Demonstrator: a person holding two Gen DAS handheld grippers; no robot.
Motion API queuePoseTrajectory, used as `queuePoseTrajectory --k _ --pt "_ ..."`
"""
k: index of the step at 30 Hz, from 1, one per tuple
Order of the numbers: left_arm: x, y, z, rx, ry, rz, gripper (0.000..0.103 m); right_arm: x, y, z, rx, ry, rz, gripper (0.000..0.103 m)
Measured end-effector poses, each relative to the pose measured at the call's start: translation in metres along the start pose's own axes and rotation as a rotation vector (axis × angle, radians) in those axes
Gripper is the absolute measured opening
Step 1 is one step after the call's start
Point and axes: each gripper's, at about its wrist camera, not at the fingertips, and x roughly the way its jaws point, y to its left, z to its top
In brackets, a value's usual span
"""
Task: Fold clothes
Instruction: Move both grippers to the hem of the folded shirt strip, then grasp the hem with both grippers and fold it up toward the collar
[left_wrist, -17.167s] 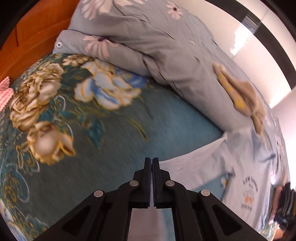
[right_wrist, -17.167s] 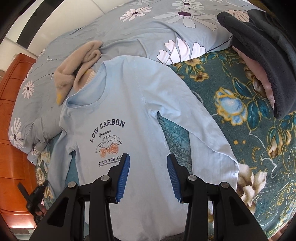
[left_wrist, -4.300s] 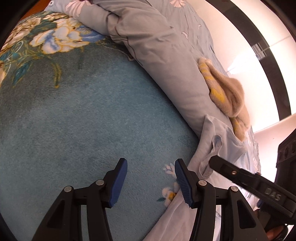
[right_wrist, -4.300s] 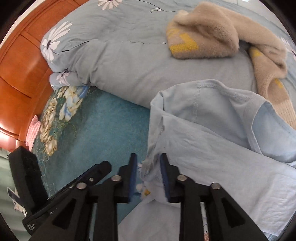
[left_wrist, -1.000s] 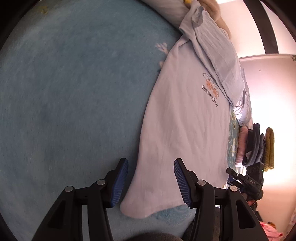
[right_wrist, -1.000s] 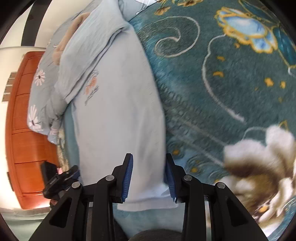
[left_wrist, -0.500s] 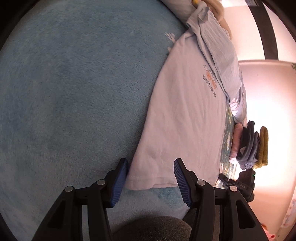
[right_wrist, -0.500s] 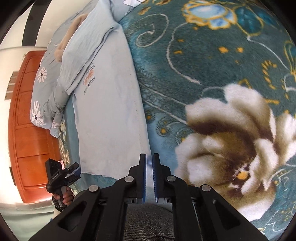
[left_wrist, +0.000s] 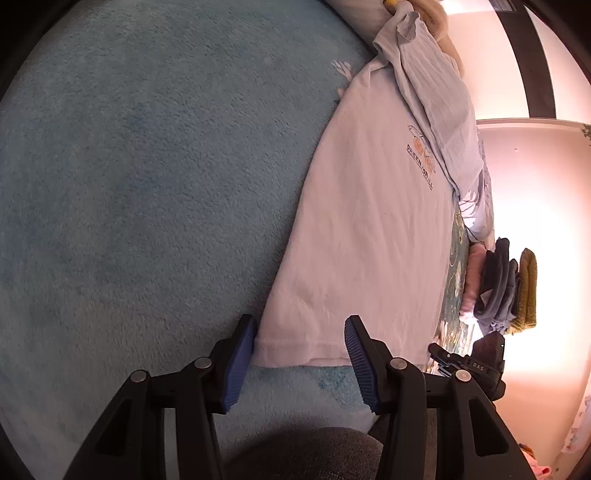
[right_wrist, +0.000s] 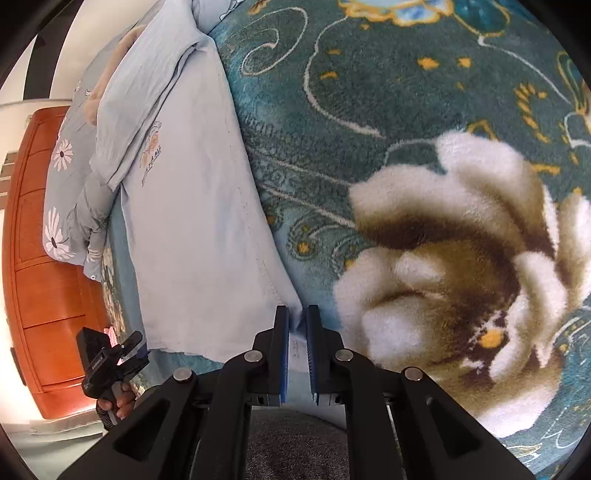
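The bed (left_wrist: 129, 184), covered by a teal floral blanket (right_wrist: 424, 129), carries the light blue T-shirt (left_wrist: 369, 229), which serves here as the landmark. The shirt lies flat and lengthwise on the blanket, print up, with its sleeves and sides already turned in over the chest so that it forms one long narrow strip; what appears to remain is the fold of the hem end up toward the collar, and perhaps a second fold after that. Beyond the collar end of the shirt lie a grey floral duvet (right_wrist: 66, 177) and a beige garment (right_wrist: 110, 62), so a hem carried that way has the length of the shirt to travel over but little room past it. On the shirt's left long edge the blanket is bare and plain; on its right long edge the blanket is equally bare up to a stack of folded clothes (left_wrist: 506, 288) that sits well apart from it. The hem edge lies close to the near side of the bed, with only a strip of blanket below it. At the hem's right corner the right gripper (right_wrist: 296, 314) has its jaws nearly together, pinching the cloth between the pads. At the hem's left corner the left gripper (left_wrist: 301, 332) has its jaws at middle width and has just been closing them; the corner lies between the pads, the left pad just beside the shirt's edge, not yet clamped.
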Motion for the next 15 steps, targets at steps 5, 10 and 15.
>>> queuePoseTrajectory --k 5,10,15 --pt "0.0030 0.0040 -0.0051 0.006 0.015 0.004 0.035 0.0000 -0.0030 -0.0014 -0.002 0.012 0.012 0.009" --pt "0.0060 0.0060 -0.0051 0.003 0.022 0.002 0.032 -0.0001 -0.0062 -0.0029 0.002 0.021 0.034 0.013" --pt "0.0085 0.0058 -0.0016 0.004 0.037 0.000 0.032 0.0016 -0.0025 -0.0022 0.004 0.022 0.068 0.033"
